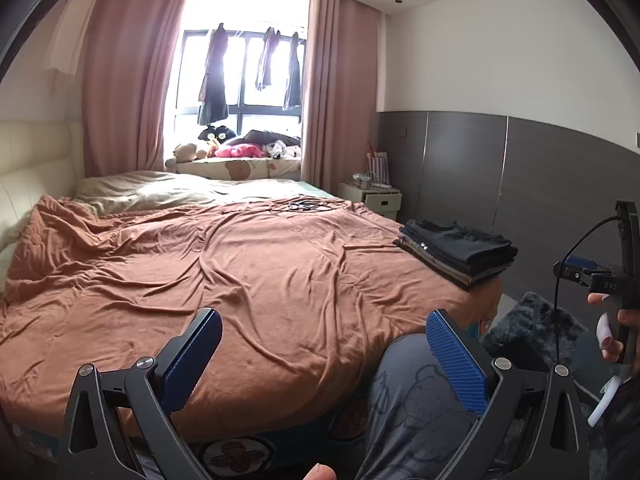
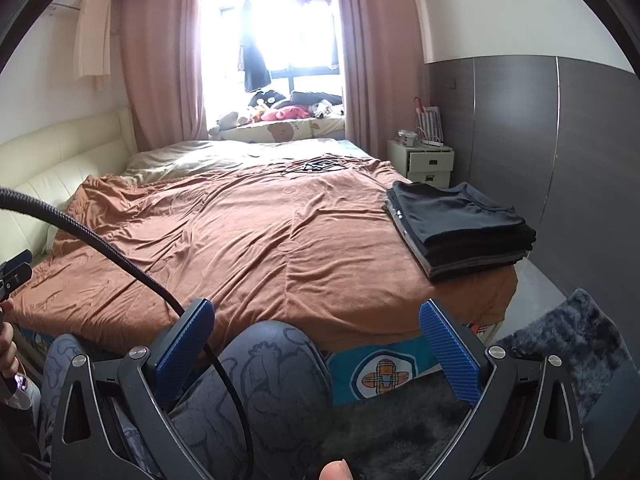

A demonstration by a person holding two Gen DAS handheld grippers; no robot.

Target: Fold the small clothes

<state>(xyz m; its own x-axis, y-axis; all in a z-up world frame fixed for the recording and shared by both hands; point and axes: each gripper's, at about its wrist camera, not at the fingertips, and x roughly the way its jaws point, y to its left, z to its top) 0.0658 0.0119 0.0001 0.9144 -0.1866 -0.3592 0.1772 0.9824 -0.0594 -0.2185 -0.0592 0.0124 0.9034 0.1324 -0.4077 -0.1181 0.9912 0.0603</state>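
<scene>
Brown blanket (image 2: 256,240) covers the bed, bare of loose clothes; my folded stack of dark clothes (image 2: 460,228) sits at its corner, at two o'clock from my right hand-held gripper (image 2: 316,344). Both that one and my left hand-held gripper (image 1: 324,356) gape wide, holding nothing, above my knees at the bed's foot. The stack's long side runs away from me toward the drawers (image 2: 428,164). My right hand is the nearer. I judge the folding done or between garments.
</scene>
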